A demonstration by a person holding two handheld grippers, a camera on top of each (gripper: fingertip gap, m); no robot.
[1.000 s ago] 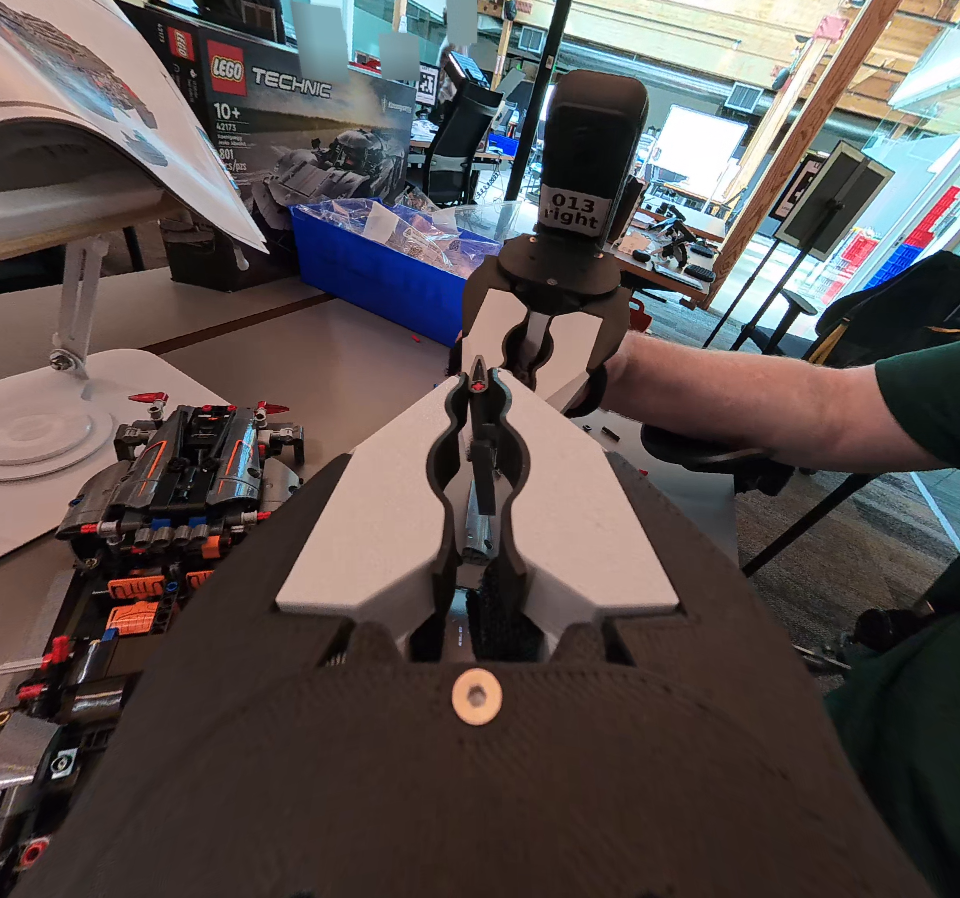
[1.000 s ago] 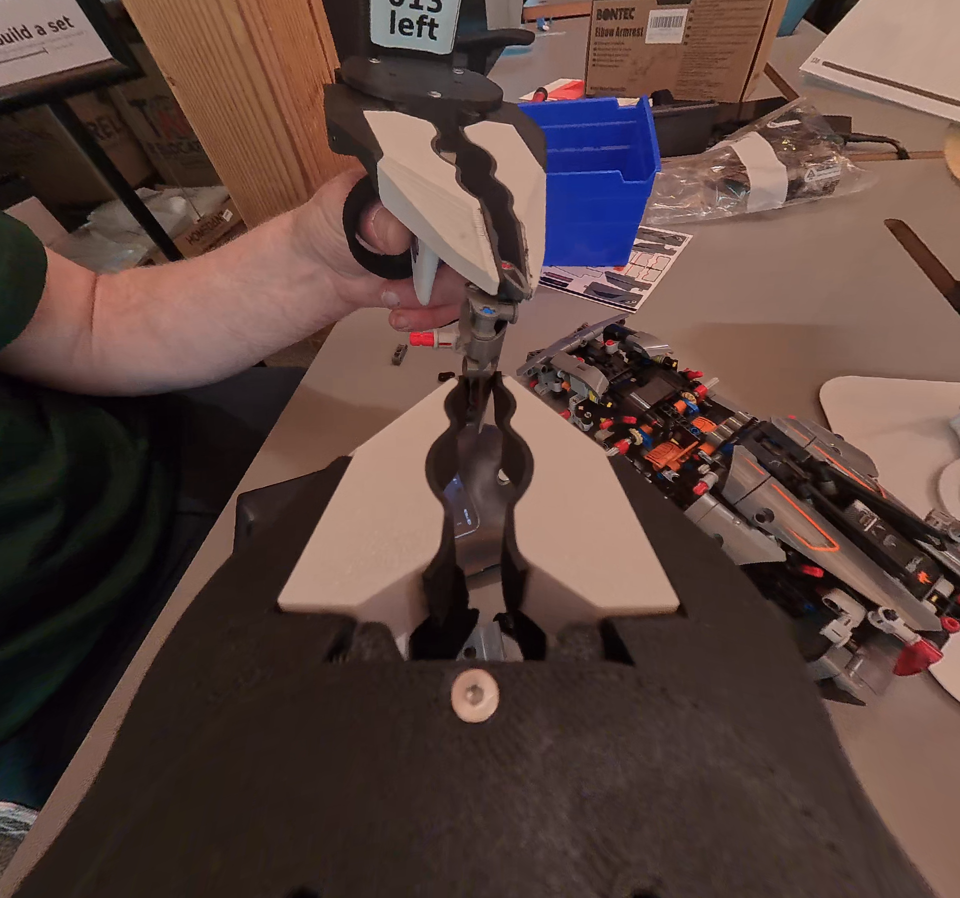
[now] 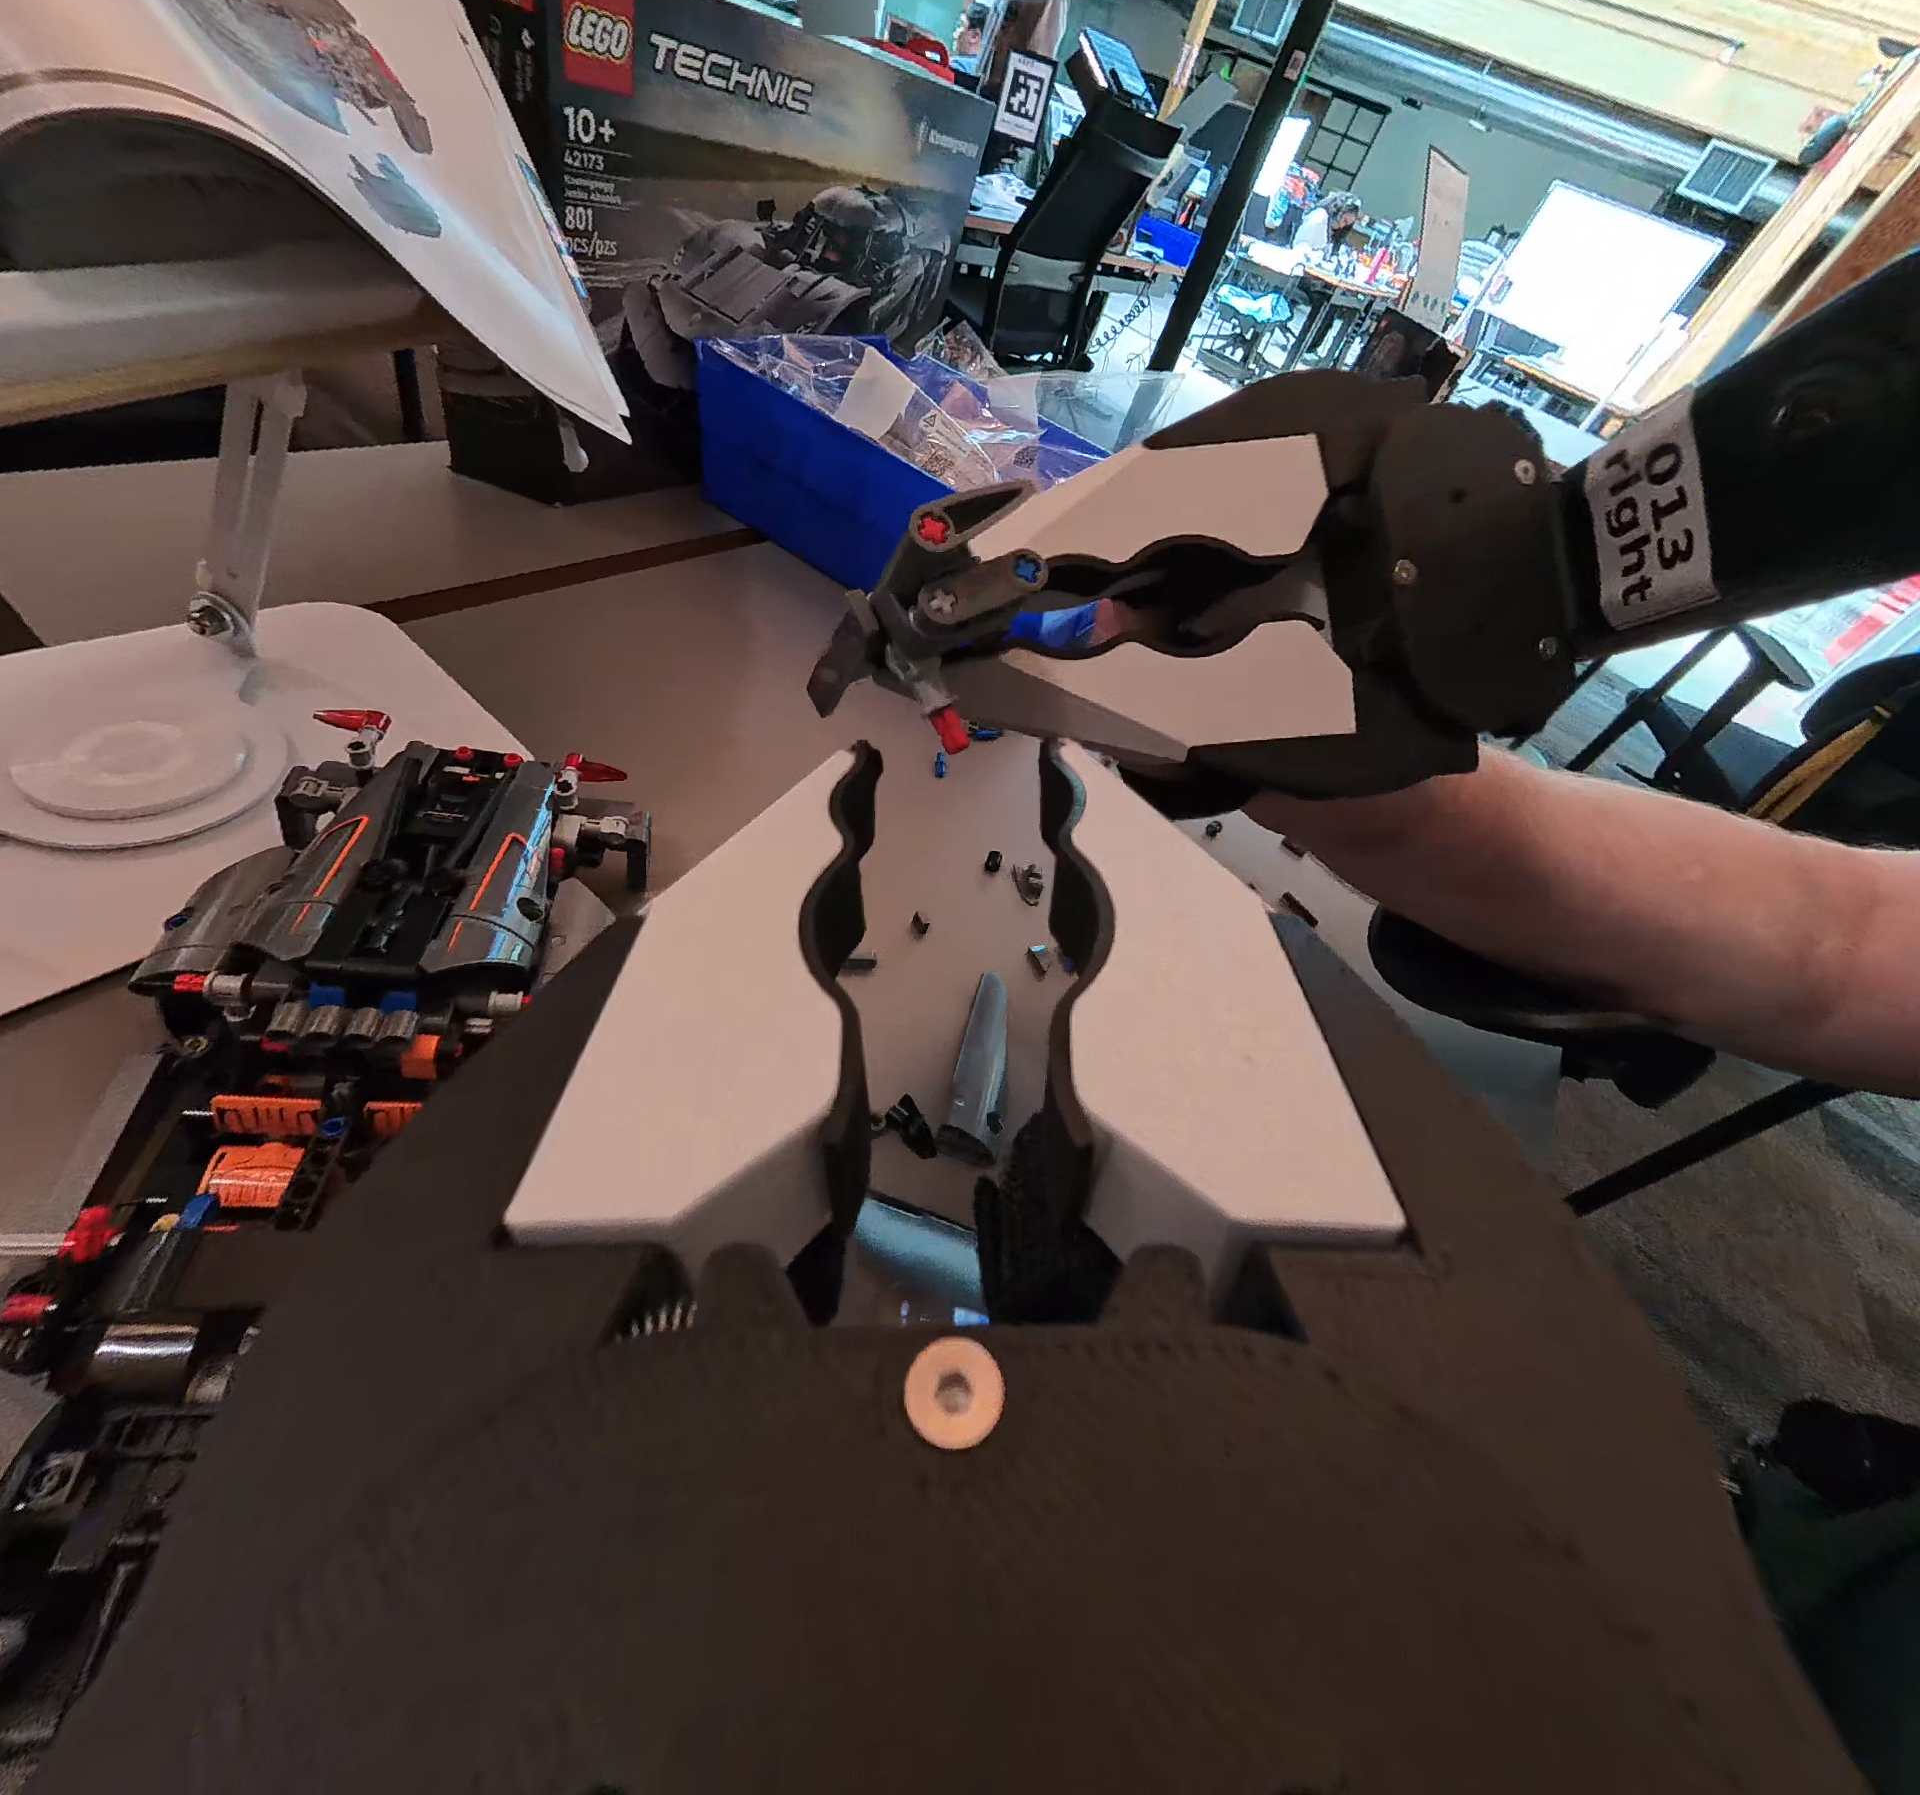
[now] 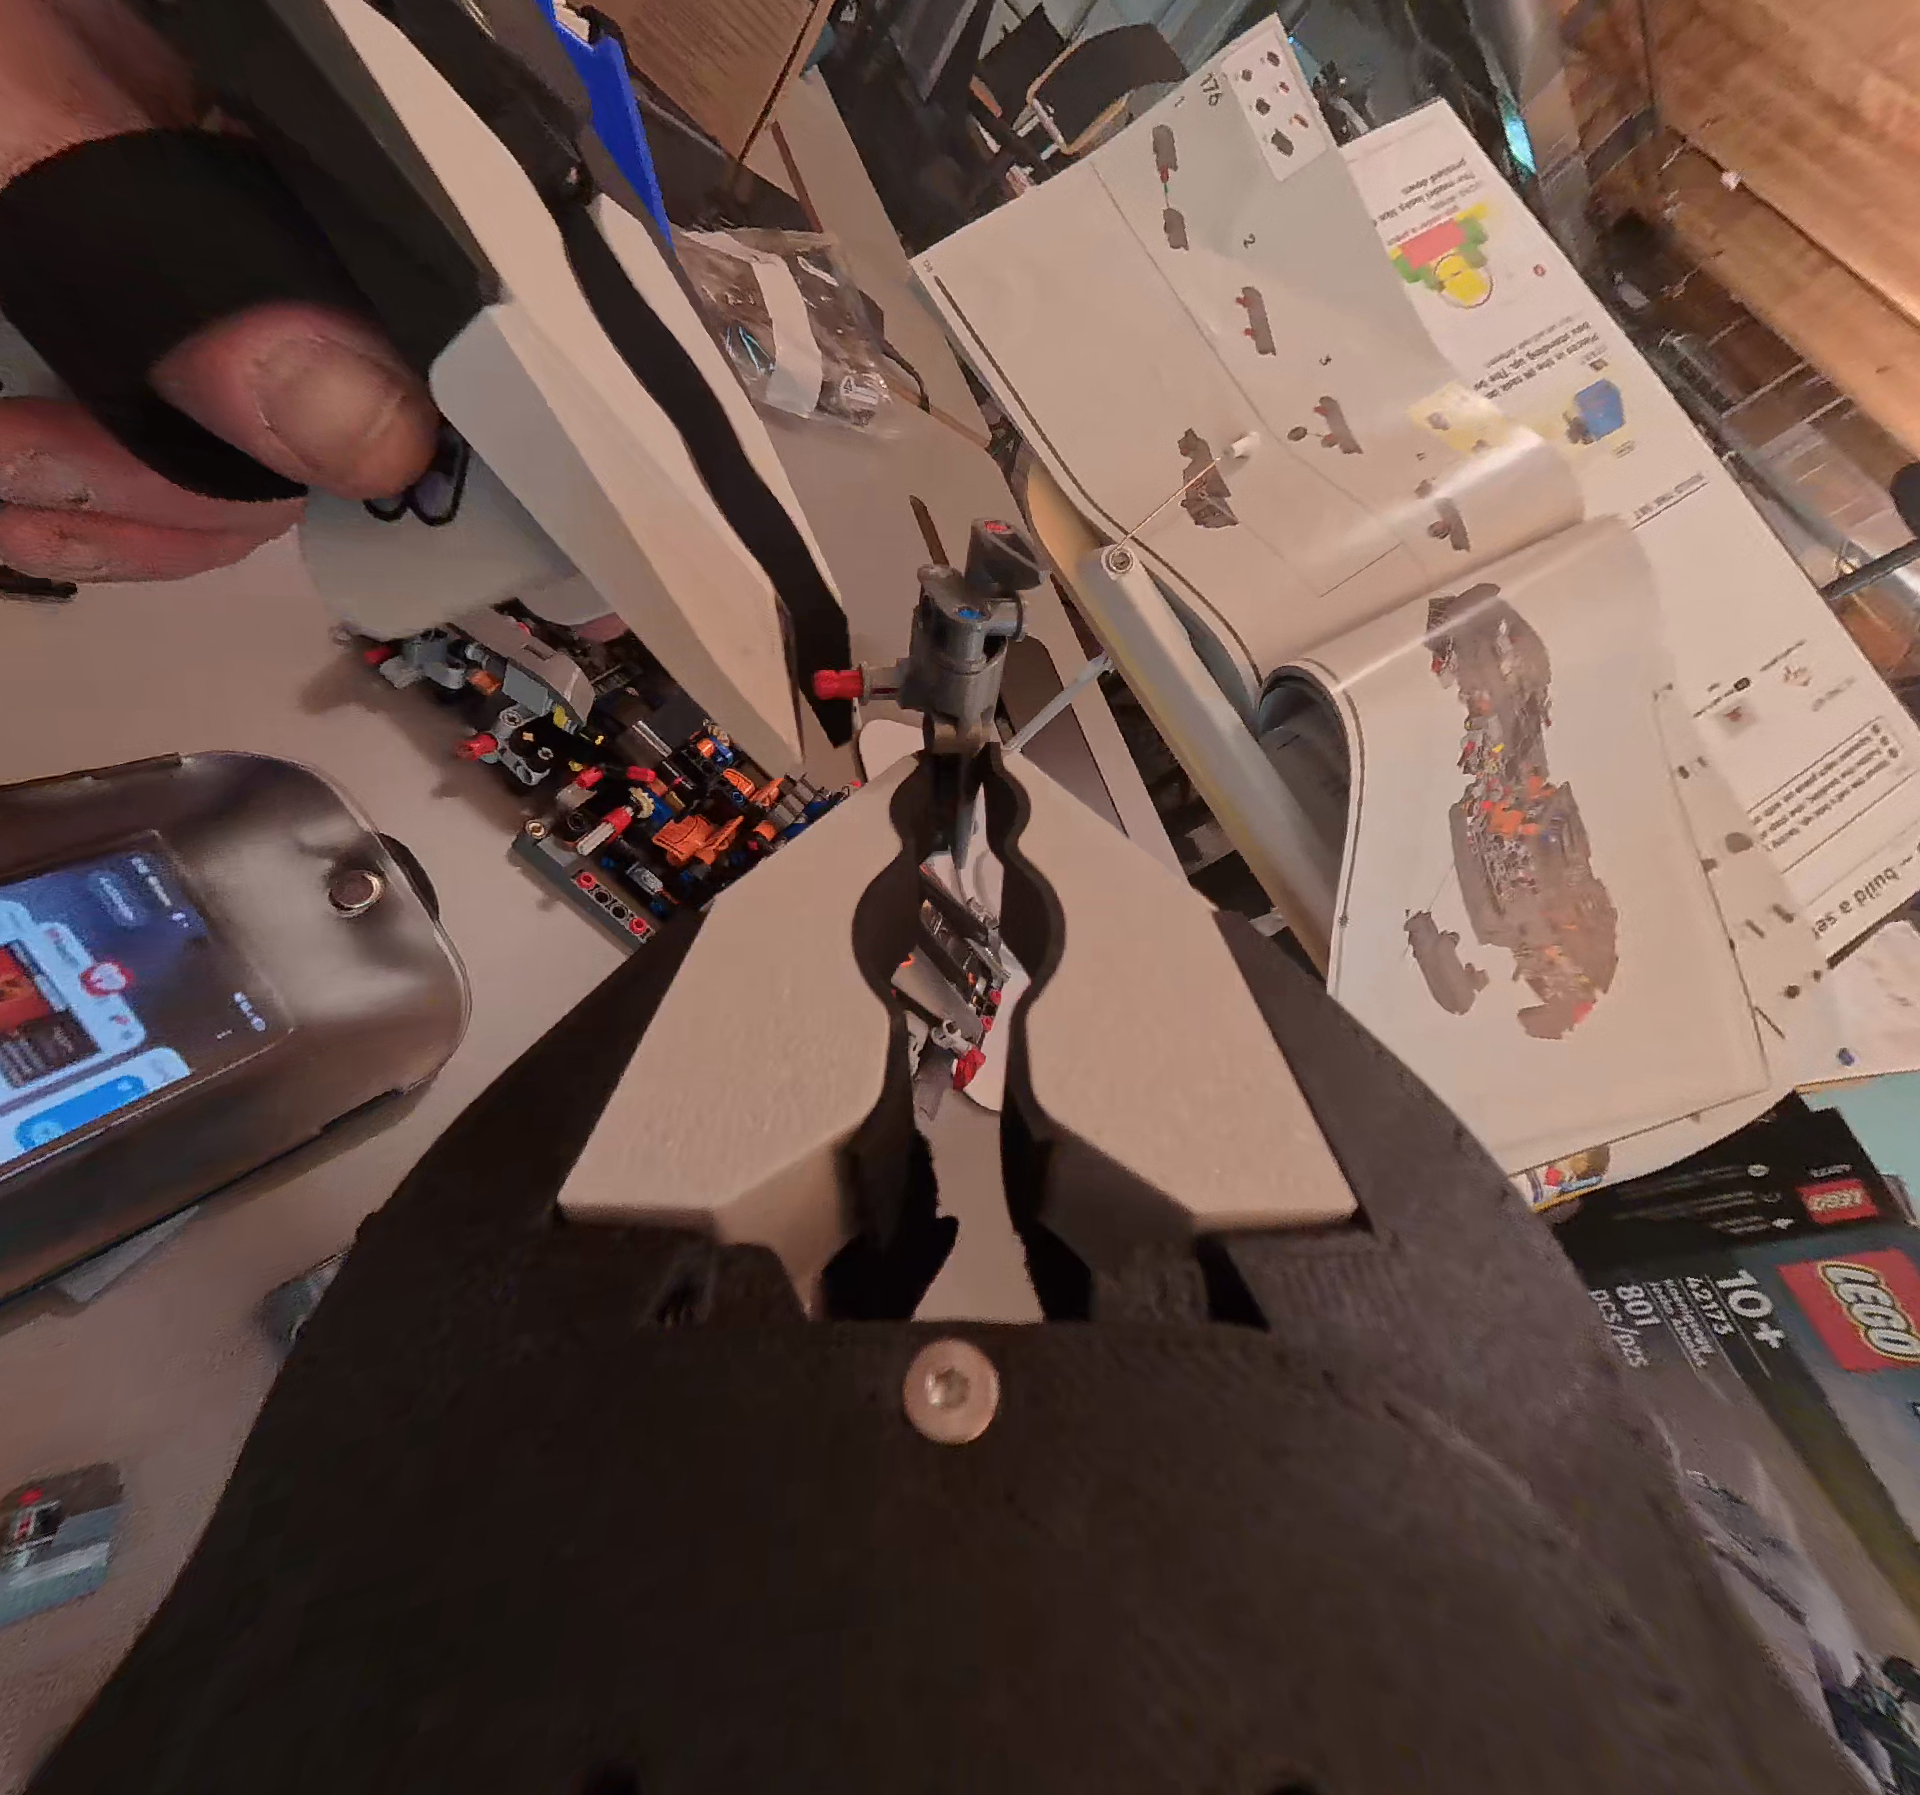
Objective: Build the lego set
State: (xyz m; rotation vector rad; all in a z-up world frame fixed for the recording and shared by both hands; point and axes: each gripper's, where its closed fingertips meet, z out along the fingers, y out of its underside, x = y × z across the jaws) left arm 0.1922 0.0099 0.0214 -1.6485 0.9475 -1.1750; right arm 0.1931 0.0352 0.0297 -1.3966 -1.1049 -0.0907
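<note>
Now the right gripper pinches a small grey lego piece by its bottom end, with its fingers nearly closed. The left gripper is wide open and holds nothing. The half-built lego car sits on the table, left of both grippers.

The grip is only on the tip, so the piece could twist or slip out if it gets bumped. 1 red pin sticks out sideways and could snag.

Only the left view shows tiny loose parts on the table. Only the right view shows the open instruction book.
</note>
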